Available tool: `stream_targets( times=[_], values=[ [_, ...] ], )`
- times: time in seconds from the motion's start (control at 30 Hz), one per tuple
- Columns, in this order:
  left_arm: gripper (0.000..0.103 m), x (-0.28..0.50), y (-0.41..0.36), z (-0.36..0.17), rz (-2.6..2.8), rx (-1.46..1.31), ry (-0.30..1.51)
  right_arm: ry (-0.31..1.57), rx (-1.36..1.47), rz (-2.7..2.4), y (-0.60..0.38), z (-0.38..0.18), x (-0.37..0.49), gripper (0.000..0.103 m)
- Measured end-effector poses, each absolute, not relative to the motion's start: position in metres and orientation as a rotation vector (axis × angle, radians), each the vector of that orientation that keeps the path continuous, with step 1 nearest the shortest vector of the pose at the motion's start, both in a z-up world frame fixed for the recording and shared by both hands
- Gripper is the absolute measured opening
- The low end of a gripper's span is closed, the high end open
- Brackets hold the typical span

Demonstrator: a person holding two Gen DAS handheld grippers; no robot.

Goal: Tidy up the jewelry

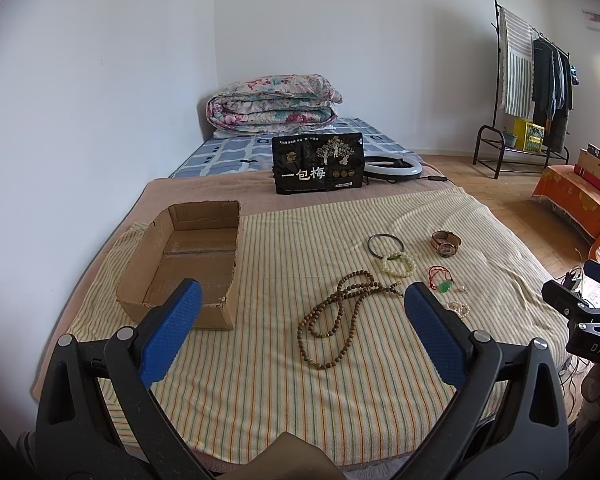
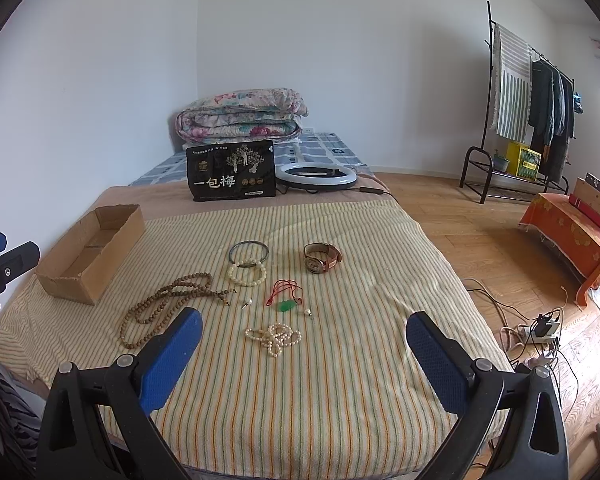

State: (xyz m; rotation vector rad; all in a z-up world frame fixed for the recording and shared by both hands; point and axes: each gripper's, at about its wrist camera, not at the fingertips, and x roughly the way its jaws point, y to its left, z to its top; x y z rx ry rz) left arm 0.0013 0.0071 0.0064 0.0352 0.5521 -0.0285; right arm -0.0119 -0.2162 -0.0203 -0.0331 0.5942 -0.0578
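Note:
Jewelry lies spread on a striped cloth (image 2: 340, 380): a brown wooden bead necklace (image 1: 336, 320) (image 2: 168, 304), a dark bangle (image 2: 248, 254), a cream bead bracelet (image 2: 247, 273), a watch (image 2: 321, 259), a red cord with a green pendant (image 2: 285, 298), and a pearl strand (image 2: 274, 338). An open cardboard box (image 1: 188, 256) (image 2: 92, 248) stands at the left with nothing inside. My left gripper (image 1: 300, 320) hovers open over the wooden beads. My right gripper (image 2: 304, 344) hovers open near the pearl strand. Neither holds anything.
A black snack bag (image 2: 232, 176) and a ring light (image 2: 316, 176) sit behind the cloth, with a folded quilt (image 2: 240, 116) farther back. To the right are wooden floor, a clothes rack (image 2: 532, 112), an orange-covered stand (image 2: 572, 236) and cables with a power strip (image 2: 540, 332).

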Motion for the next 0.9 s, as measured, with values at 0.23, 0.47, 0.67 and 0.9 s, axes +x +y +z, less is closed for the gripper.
stream_targets(
  times=[0.23,0.47,0.67,0.9],
  values=[
    [0.102,0.0011,0.0069,0.006,-0.029,0.035,0.552,0.596,-0.033,-0.054,-0.2146,-0.0206,-0.0111,0.103],
    [0.102,0.001,0.0068,0.0056,-0.029,0.036,0.552,0.596,-0.033,-0.052,-0.213,-0.0214,-0.0106,0.103],
    [0.102,0.002,0.0067,0.0125,-0.028,0.034,0.556,0.605,-0.03,-0.045,-0.2112,-0.0242,-0.0082,0.103],
    [0.102,0.002,0.009,0.012,-0.027,0.034,0.562,0.612,-0.025,-0.043,-0.2117,-0.0258,-0.0067,0.103]
  ],
)
